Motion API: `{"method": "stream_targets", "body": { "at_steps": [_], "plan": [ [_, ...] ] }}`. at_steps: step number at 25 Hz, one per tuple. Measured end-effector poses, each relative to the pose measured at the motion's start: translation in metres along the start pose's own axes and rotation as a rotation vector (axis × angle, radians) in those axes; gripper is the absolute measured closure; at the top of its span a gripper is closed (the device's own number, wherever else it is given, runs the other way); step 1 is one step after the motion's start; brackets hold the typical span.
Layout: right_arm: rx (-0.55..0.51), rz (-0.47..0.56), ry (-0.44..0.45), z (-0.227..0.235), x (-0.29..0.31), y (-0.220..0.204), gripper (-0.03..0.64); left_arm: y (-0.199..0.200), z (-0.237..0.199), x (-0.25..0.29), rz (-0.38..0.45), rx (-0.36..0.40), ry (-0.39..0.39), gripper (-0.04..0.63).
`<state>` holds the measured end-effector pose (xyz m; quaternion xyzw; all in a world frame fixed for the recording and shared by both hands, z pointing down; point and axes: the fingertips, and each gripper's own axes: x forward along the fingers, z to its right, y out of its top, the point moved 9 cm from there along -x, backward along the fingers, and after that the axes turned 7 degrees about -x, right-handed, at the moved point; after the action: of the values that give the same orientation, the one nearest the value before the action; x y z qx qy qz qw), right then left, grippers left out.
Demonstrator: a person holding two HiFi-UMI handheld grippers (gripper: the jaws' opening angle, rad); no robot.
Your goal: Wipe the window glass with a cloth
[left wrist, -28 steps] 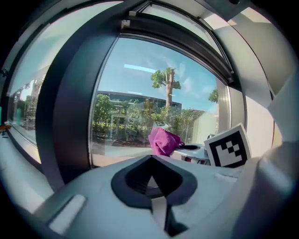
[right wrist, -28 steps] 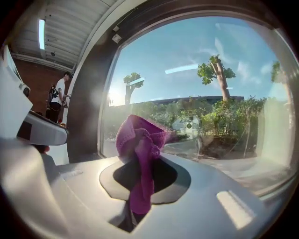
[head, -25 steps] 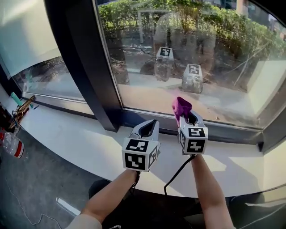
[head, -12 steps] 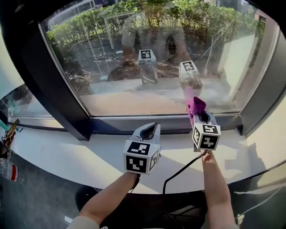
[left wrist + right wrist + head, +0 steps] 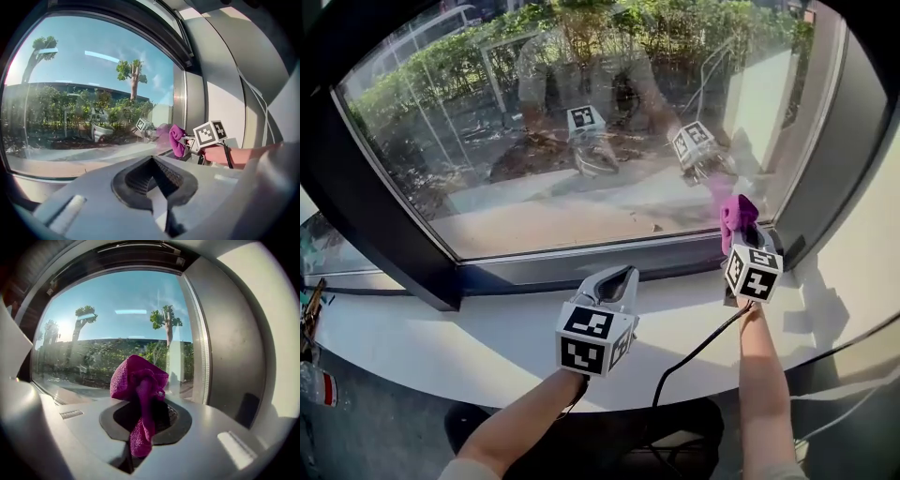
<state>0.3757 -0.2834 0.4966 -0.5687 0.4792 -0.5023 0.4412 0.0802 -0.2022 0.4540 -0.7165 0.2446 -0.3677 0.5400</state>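
Right gripper [image 5: 742, 242] is clamped on a pink cloth [image 5: 737, 214]. Its jaws are closed on the lower end of the cloth, and the bunched top sticks out past the tips. The left gripper [image 5: 614, 279] has its jaws together with nothing between them.

In the head view the cloth is at about 4 o'clock on the window glass [image 5: 581, 141], low in the right corner, just above the dark bottom frame [image 5: 581, 261] and near the right side frame [image 5: 825, 150]. A faint pink reflection shows in the pane right beside the cloth, so it is very near the glass. I cannot tell if it touches.

Key relation: the glass lies straight ahead of the right jaws, and the cloth's long axis runs along the jaws with its wad end toward the pane. The right hand is clearly the nearer one. The left gripper hangs over the white windowsill [image 5: 469, 328] at about 6 o'clock, well apart from the cloth and back from the glass.

Judgement: wiping is at an early or corner stage, and most of the pane lies toward 10 o'clock from the cloth. The next move probably calls for pressing the wad end flat on the glass and sweeping left. One risk is the gripper body knocking the frame in that tight corner.
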Motion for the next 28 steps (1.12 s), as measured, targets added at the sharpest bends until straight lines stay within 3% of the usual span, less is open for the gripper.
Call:
{"method": "stream_targets", "body": {
  "at_steps": [9, 13, 18, 22, 28],
  "plan": [
    [0.022, -0.041, -0.273, 0.072, 0.003, -0.011, 0.546, -0.012, 0.009, 0.006, -0.017, -0.005, -0.046, 0.594],
    [0.039, -0.081, -0.403, 0.079, 0.004, -0.014, 0.546, -0.017, 0.003, 0.003, -0.024, -0.010, -0.045, 0.594],
    [-0.022, -0.180, -0.527, 0.080, 0.011, -0.019, 0.546, -0.021, -0.009, -0.002, -0.024, -0.023, -0.039, 0.594],
    [-0.054, -0.242, -0.506, 0.077, 0.014, -0.022, 0.548, -0.025, -0.019, -0.008, -0.021, -0.043, -0.037, 0.594],
    [0.006, -0.208, -0.287, 0.052, 0.004, -0.018, 0.548, -0.025, -0.037, -0.022, 0.004, -0.076, -0.014, 0.594]
  ]
}}
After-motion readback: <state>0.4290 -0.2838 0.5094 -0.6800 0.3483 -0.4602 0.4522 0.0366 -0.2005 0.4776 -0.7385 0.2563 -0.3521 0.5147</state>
